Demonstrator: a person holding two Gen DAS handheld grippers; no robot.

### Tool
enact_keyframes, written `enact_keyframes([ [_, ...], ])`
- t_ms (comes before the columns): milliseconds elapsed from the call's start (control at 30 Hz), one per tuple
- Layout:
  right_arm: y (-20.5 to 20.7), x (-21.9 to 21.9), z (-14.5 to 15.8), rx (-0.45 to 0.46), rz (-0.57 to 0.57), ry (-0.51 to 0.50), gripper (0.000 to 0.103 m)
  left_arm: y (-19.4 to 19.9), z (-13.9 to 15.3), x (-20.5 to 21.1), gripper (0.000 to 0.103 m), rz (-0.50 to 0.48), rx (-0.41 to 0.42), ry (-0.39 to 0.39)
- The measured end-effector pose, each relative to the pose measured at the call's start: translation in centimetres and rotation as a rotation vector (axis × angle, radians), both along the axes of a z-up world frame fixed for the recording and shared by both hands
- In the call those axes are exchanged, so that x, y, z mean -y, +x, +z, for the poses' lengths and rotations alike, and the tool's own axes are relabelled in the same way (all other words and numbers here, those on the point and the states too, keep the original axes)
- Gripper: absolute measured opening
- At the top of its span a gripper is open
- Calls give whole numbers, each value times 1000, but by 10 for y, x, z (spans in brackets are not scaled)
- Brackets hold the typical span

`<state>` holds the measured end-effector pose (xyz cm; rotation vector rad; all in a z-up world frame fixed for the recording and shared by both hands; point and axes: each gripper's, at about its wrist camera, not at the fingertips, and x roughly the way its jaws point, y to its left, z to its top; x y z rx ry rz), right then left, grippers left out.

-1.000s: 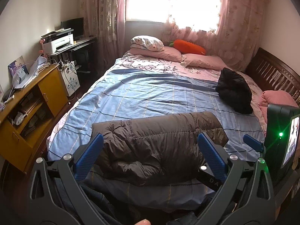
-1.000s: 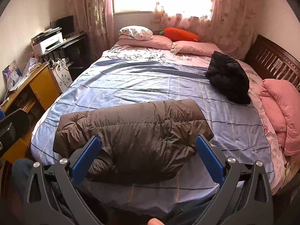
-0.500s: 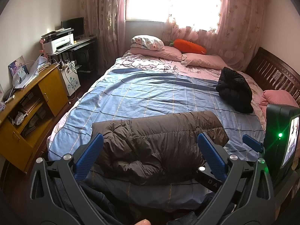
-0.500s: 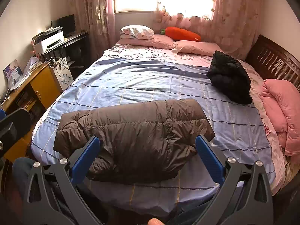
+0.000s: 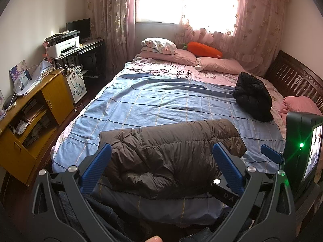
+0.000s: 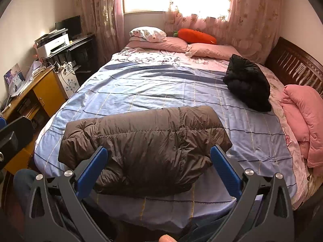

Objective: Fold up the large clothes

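A brown puffer jacket [image 5: 169, 153] lies folded into a compact bundle at the near edge of the blue striped bed sheet [image 5: 161, 104]; it also shows in the right wrist view [image 6: 147, 147]. My left gripper [image 5: 161, 157] is open and empty, held back above the jacket's near side. My right gripper [image 6: 159, 159] is also open and empty, held back above the jacket. A black jacket [image 6: 248, 84] lies bundled on the right side of the bed, far from both grippers.
Pink pillows [image 5: 218, 64] and an orange carrot plush [image 5: 203, 49] lie at the bed's head. A pink quilt [image 6: 304, 117] is piled at the right edge by the wooden headboard [image 6: 294, 68]. A yellow cabinet [image 5: 30, 109] and a printer desk [image 5: 64, 46] stand left.
Both grippers have drawn back slightly and tilted up, so the brown jacket sits a little lower and farther in both views. The jacket itself has not moved.
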<state>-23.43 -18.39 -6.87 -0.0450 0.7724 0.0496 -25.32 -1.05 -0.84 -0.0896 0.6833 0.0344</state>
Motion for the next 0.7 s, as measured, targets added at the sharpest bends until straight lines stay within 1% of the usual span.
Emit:
enact_keyframes([
  [700,-1,-2,-3,-2,5,0,102,-1,0,0,101,0,0,1],
])
